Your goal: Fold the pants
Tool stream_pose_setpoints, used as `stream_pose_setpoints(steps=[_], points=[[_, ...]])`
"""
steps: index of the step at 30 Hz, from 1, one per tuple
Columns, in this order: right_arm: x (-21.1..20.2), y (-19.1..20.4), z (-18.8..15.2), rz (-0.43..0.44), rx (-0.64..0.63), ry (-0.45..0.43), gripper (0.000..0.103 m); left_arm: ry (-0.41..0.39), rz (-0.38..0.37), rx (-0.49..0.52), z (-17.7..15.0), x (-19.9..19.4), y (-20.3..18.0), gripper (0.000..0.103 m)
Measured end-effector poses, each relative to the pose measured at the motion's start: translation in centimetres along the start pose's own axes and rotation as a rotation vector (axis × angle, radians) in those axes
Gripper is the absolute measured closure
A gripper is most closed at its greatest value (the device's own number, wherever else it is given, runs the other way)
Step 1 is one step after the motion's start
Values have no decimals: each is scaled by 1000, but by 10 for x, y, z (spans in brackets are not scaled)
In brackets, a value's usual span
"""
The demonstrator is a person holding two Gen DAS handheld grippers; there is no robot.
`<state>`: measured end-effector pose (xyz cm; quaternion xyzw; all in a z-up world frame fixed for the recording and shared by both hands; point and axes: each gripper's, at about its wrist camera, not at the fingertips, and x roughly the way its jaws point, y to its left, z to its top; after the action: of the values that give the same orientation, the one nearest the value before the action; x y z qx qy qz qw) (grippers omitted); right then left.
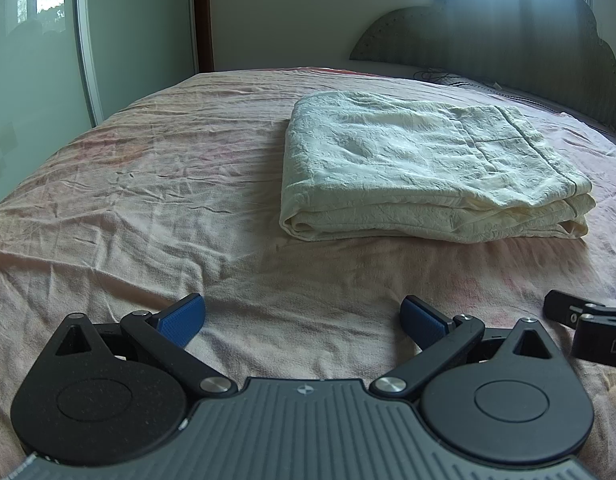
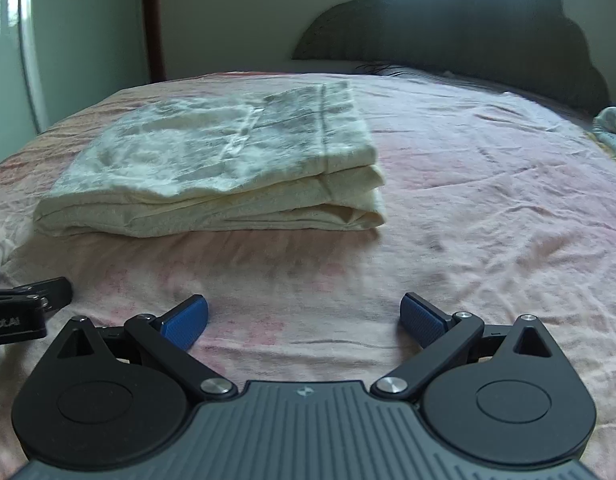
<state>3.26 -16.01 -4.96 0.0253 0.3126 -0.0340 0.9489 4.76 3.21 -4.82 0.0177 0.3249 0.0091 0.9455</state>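
My left tongs [image 1: 304,316] and right tongs [image 2: 304,316] both gape wide, pinching nothing, low over the pink bedsheet [image 1: 148,184]. The cream pants [image 1: 427,168] lie folded on it, at 1 o'clock from the left tongs, 11 o'clock from the right.

Little lettering could be read. In the left wrist view, the black body of the right tool [image 1: 599,344] at the frame's right edge bore pale letters beginning "DA", the rest cut off. In the right wrist view, the black body of the left tool [image 2: 16,322] at the left edge bore a partly cropped word ending "bot.AI".
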Motion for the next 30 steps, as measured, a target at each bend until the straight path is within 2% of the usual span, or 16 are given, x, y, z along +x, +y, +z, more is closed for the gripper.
stream_pose_setpoints(steps=[30], points=[[2,-2,0,10,8,10,0,0,0,0,0,0,0,0]])
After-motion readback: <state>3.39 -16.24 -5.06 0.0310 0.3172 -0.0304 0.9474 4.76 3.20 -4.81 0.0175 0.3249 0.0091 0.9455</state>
